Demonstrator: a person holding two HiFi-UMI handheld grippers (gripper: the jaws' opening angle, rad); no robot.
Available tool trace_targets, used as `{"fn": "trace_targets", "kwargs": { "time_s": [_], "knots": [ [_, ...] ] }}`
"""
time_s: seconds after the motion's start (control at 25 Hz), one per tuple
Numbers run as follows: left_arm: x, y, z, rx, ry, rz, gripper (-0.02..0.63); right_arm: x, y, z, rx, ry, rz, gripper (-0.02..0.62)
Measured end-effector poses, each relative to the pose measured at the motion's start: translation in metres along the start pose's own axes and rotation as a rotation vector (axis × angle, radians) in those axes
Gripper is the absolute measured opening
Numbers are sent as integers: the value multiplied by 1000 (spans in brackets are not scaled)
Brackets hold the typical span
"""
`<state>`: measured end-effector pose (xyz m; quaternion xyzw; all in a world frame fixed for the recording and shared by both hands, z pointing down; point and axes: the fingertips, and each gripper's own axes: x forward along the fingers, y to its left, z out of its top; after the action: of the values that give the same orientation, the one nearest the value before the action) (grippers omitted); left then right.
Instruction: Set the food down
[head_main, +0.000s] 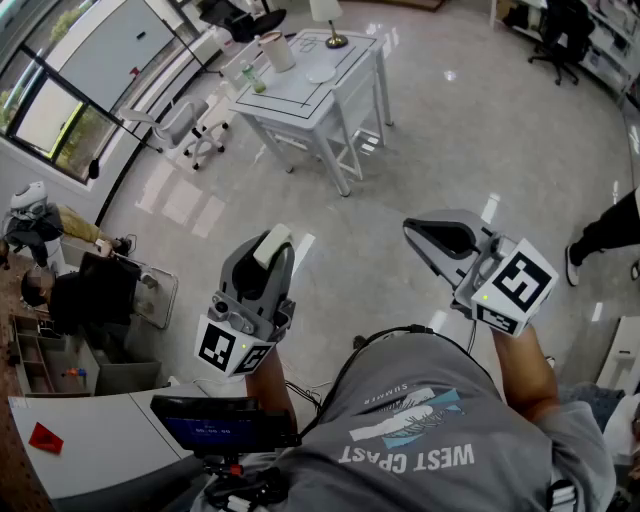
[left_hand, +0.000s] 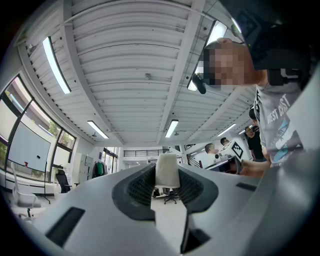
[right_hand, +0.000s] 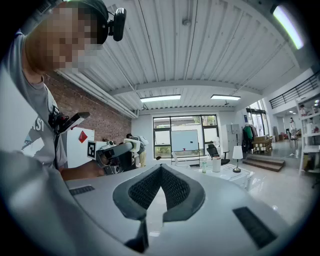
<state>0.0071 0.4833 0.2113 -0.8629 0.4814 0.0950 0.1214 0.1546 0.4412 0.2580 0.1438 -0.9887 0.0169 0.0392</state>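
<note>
Food block (left_hand: 167, 169), seemingly 1 pale piece, is clamped in the left gripper (head_main: 272, 248), right gripper (head_main: 412, 232) closed empty; hold it level, lower onto the table (head_main: 290, 95), then release.

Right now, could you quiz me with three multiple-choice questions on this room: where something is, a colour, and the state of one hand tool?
1. Where is the lamp? A on the white table; B on the floor; C on a chair.
2. What colour is the food held in the left gripper? A red; B creamy white; C green.
3. The fingers of the right gripper are: A wide open; B closed on food; C closed and empty.
Answers: 1 A, its base stands on the tabletop. 2 B, a pale block sits between the fingers. 3 C, the tips meet with nothing between.
</note>
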Motion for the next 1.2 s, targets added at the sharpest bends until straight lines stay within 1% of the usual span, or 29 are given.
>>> {"fn": "trace_targets", "kwargs": {
  "time_s": [0.44, 0.6, 0.72, 1.2],
  "knots": [
    [0, -17, -4, 2, 9, 9, 107, -17, 1, -3, 6, -12, -1, 6],
    [3, -22, -4, 0, 11, 6, 107, -24, 1, 3, 56, -66, 21, 9],
    [5, -25, -3, 1, 14, 5, 107, -27, 1, 5, 80, -81, 25, 9],
    [15, -33, -14, 8, 35, 10, 107, -34, -10, -5, 76, -72, 17, 9]
  ]
}}
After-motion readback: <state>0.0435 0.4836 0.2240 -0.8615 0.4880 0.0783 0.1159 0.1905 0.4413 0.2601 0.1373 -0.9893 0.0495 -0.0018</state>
